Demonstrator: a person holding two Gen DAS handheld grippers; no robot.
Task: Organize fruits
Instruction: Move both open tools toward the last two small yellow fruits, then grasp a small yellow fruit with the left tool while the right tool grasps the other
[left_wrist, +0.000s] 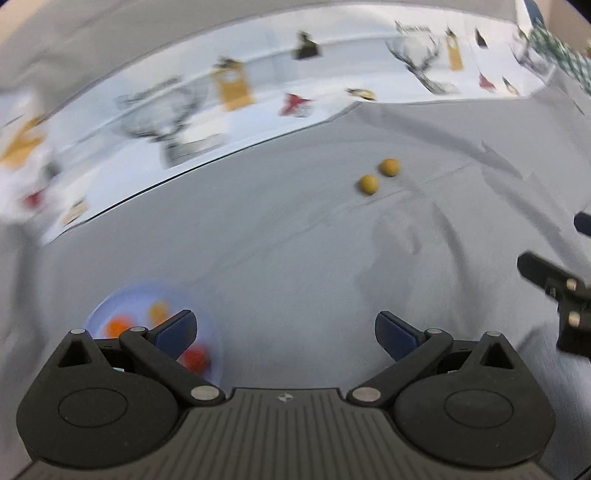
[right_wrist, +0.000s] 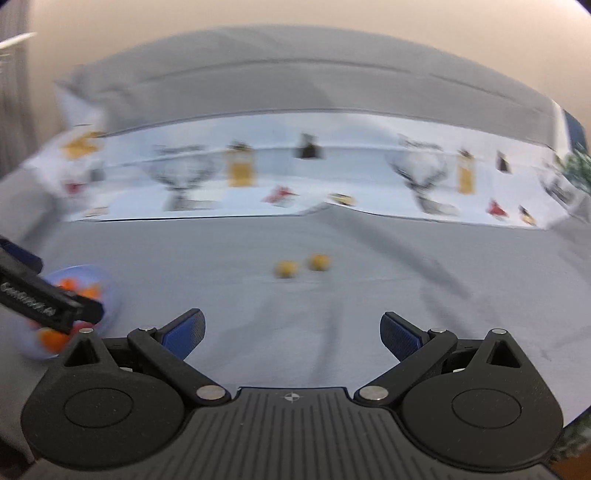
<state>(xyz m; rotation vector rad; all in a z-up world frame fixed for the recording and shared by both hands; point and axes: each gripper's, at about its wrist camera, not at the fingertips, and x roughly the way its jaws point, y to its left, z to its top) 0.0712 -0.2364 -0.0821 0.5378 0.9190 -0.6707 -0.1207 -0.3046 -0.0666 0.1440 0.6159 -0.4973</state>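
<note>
Left wrist view: the left gripper (left_wrist: 284, 332) hangs over a grey sheet (left_wrist: 295, 240) on what looks like a bed, its blue fingers (left_wrist: 177, 330) wide apart with nothing between them. A pale blue bowl (left_wrist: 218, 354) sits near and to the left, partly under the left finger, with orange and red fruits (left_wrist: 120, 326) blurred inside. Two small yellow fruits (left_wrist: 368, 184) lie side by side farther out to the right, well apart from the bowl; whether they touch each other I cannot tell. The right gripper shows at the right edge.

In the right wrist view the right gripper (right_wrist: 291, 332) is also spread wide and empty, and the two yellow fruits (right_wrist: 286, 268) lie ahead of it, slightly far of centre. The bowl (right_wrist: 110, 291) is at the left, half hidden by the left gripper. A printed white cloth (right_wrist: 332, 177) runs across the far side.

My judgement: the two loose fruits remain to be moved to the bowl. Both views are smeared by motion, so a fast approach could overshoot. The fruits are round and the sheet is soft and creased; a finger that nudges one could roll it away or knock its neighbour. Closing on both at once could squirt one out.
</note>
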